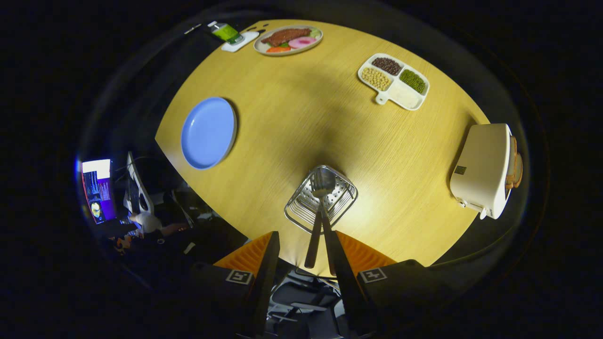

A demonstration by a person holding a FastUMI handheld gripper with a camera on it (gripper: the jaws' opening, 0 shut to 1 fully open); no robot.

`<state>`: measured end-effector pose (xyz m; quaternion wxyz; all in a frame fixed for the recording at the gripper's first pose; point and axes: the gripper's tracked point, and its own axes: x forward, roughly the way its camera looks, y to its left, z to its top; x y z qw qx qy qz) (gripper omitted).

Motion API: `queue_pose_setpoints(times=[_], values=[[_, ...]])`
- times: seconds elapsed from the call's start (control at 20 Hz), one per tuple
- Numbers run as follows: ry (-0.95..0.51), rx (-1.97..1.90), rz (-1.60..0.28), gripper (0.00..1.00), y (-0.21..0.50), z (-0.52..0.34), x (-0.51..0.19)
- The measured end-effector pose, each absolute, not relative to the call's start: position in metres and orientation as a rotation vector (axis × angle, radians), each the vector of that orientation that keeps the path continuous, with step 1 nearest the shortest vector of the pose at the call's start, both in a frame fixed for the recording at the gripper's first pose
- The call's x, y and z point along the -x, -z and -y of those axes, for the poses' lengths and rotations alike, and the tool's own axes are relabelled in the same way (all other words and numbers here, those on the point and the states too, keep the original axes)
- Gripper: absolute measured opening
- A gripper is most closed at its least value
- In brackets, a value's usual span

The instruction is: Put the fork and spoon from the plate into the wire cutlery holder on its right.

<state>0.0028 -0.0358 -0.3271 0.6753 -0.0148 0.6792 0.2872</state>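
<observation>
The wire cutlery holder (pixel 301 207) stands on the wooden table (pixel 301 117) just ahead of my fingers. Two pieces of cutlery lean in it. The spoon (pixel 322 182) shows its bowl inside the basket. A second handle (pixel 313 242), likely the fork, rises beside it, its head hidden in the wires. Both handles point back into the gap between my fingers. My gripper (pixel 303 233) hangs above them, open, and the right finger (pixel 340 256) lies close along one handle without a grip. The blue plate (pixel 208 133) lies bare, left of the holder.
A white toaster (pixel 485 169) with bread in it stands to the right of the holder. A divided dish of beans (pixel 404 96) and a plate of food (pixel 264 47) sit at the far side. The table's near edge runs under my fingers.
</observation>
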Motion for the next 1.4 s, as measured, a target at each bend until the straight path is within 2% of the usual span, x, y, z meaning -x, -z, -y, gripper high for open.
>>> queue_pose_setpoints(times=[0.25,0.35,0.65,1.0,1.4], values=[[-0.511,-0.055,-1.210,0.85,0.277,0.051,-0.005],[-0.459,-0.086,-1.090,0.88,0.258,0.055,-0.004],[-0.423,-0.148,-0.790,0.93,0.190,0.055,-0.001],[-0.526,-0.166,-0.515,0.93,0.123,0.046,0.006],[-0.595,-0.165,-0.352,0.92,0.107,0.056,0.023]])
